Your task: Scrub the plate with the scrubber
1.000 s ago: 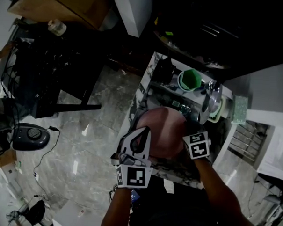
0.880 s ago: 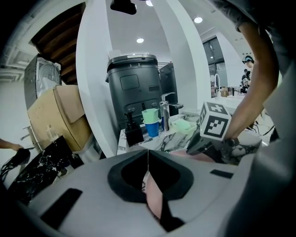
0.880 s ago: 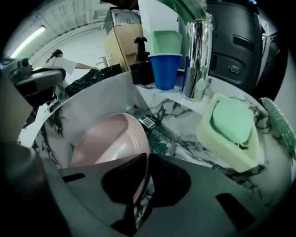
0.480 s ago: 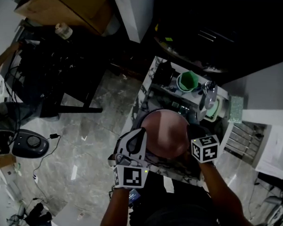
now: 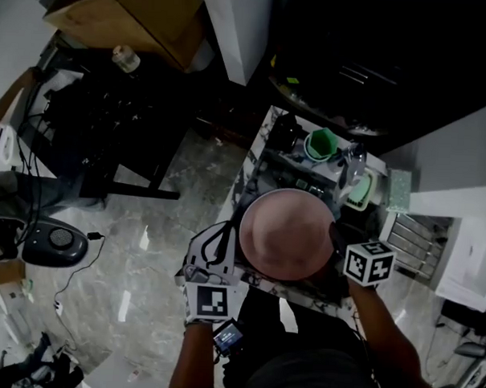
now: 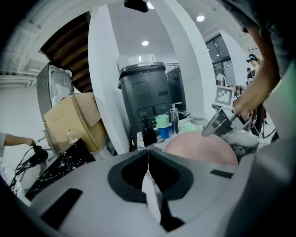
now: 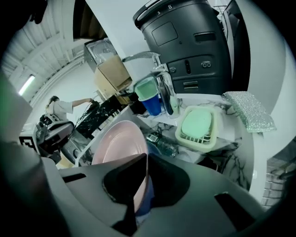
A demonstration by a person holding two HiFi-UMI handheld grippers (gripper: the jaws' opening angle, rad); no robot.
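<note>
A pink plate (image 5: 288, 234) hangs tilted above the sink, held between both grippers. My left gripper (image 5: 235, 231) is at its left rim, jaws shut with a thin pale edge pinched between them (image 6: 148, 159); the plate's underside (image 6: 199, 148) bulges just beyond. My right gripper (image 5: 335, 237) is shut on the opposite rim (image 7: 141, 162), and its jaws have just been closing on that rim; the plate's bowl (image 7: 118, 148) faces left. The silver-green scrubber (image 5: 399, 189) lies untouched on the counter's right end (image 7: 249, 111).
Behind the plate stand a green cup (image 5: 322, 143), a chrome tap (image 5: 349, 166) and a pale green soap dish (image 7: 199, 127). A clear bottle (image 7: 162, 144) lies in the sink. A dark bin (image 7: 185, 41) rises behind the counter. Marble floor lies to the left.
Both grippers have lifted the plate toward the head camera, so it looks larger. The right gripper has shifted right and rolled. The left gripper has stayed on the left rim.
</note>
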